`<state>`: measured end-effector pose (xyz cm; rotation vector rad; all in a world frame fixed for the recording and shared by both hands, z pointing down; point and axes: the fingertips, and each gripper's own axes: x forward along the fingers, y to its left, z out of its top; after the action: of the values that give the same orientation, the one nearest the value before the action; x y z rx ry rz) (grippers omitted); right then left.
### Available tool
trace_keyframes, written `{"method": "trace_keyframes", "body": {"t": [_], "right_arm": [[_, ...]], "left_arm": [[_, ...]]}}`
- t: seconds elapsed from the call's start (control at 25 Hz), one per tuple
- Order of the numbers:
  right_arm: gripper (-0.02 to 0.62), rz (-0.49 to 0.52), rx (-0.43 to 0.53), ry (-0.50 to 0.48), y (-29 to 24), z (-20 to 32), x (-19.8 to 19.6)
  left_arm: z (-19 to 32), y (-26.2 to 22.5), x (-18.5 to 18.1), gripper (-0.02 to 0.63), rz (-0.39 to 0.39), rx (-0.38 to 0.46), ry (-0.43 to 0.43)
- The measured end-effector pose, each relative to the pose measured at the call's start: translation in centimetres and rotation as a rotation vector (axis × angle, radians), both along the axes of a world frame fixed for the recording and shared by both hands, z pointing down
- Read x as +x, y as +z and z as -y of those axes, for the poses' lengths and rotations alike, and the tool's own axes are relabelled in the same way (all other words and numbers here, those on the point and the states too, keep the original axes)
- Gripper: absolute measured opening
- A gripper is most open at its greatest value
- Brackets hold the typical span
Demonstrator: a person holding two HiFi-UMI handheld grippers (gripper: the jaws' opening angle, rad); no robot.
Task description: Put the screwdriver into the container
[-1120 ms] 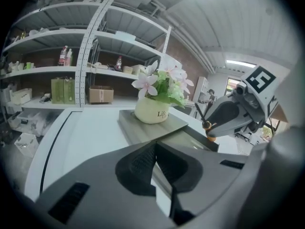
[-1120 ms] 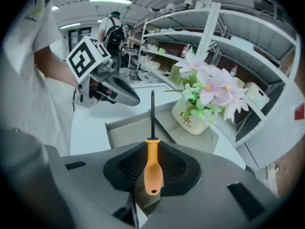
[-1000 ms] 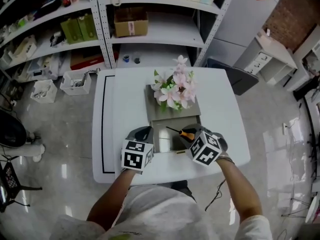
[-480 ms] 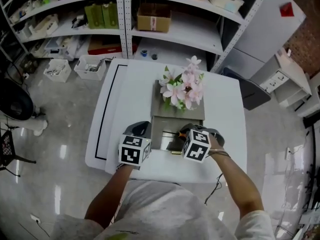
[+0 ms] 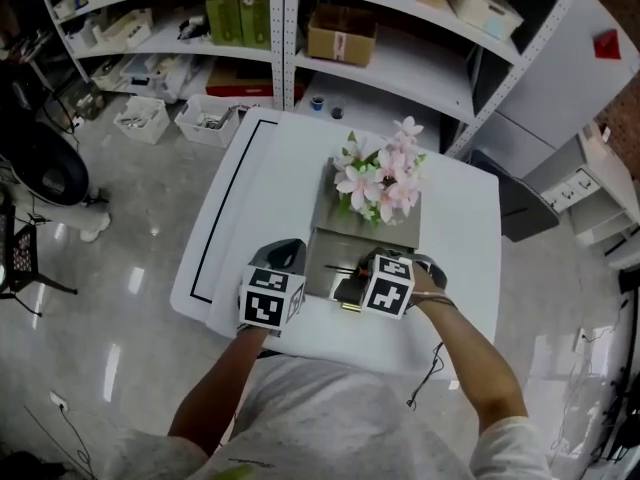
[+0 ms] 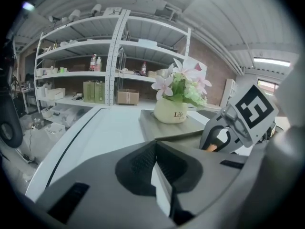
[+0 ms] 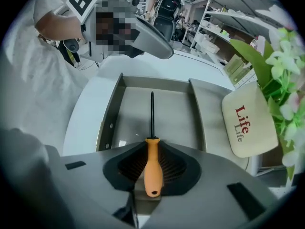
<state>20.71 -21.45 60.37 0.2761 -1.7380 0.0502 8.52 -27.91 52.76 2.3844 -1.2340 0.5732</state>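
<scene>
The right tool [image 7: 153,175] is clamped on the orange-handled, black-shafted screwdriver [image 7: 152,159], whose shaft lies over the grey rectangular container [image 7: 110,113] at mid-frame. The left tool [image 6: 161,175], jaws together and empty, is just left of the container.

White table [image 5: 262,178], metal shelving [image 5: 420,63], glossy floor [image 5: 110,298]

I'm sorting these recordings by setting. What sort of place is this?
Probably a storeroom or workshop-type lab rather than a home: open metal shelving holding a cardboard box and other supplies, plastic bins on a polished floor, and a lone white table.
</scene>
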Motion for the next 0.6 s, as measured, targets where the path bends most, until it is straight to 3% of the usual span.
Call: {"method": "trace_keyframes", "body": {"t": [0.28, 0.6], "right_arm": [[0.078, -0.019, -0.063, -0.046, 0.7, -0.3, -0.3], [0.086, 0.02, -0.081, -0.03, 0.8, -0.1, -0.5]], "left_arm": [[-0.3, 0.1, -1.1, 0.003, 0.015, -0.003, -0.042], [0.0, -0.2, -1.4, 0.003, 0.03, 0.004, -0.04]]}}
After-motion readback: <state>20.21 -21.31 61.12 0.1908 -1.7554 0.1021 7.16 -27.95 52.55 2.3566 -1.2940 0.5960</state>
